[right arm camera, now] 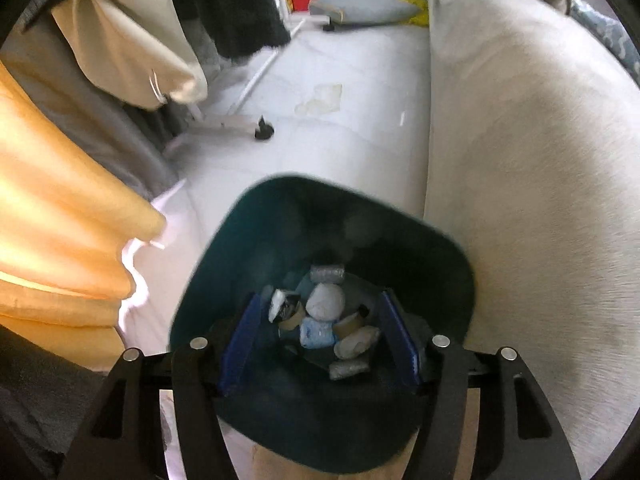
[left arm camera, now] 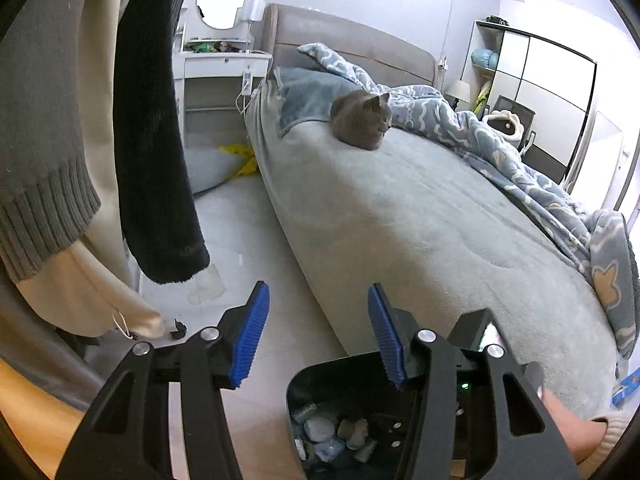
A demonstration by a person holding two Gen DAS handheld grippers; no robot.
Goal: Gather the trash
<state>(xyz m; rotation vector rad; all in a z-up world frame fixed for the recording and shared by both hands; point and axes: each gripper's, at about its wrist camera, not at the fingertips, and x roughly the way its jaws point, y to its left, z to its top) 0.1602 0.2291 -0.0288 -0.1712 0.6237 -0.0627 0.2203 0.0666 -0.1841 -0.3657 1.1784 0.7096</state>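
A dark bin (right arm camera: 280, 220) stands on the pale floor beside the bed. It holds several pieces of crumpled trash (right arm camera: 326, 300): wadded paper, cardboard tubes, a blue packet. My right gripper (right arm camera: 320, 332) hangs over the bin mouth, open and empty, its blue pads (right arm camera: 244, 336) either side of the trash. The bin also shows at the bottom of the left wrist view (left arm camera: 316, 384). My left gripper (left arm camera: 316, 300) is open and empty, above the floor and the bed's edge. A crumpled white paper (left arm camera: 206, 284) lies on the floor ahead of it.
A grey cat (left arm camera: 362, 120) sits on the grey bed (left arm camera: 420, 216), with a blue patterned duvet (left arm camera: 520, 152) to the right. Hanging clothes (left arm camera: 156, 140) and a rack foot (right arm camera: 262, 130) crowd the left. A cushion (right arm camera: 364, 8) lies on the floor by a white dresser (left arm camera: 224, 68).
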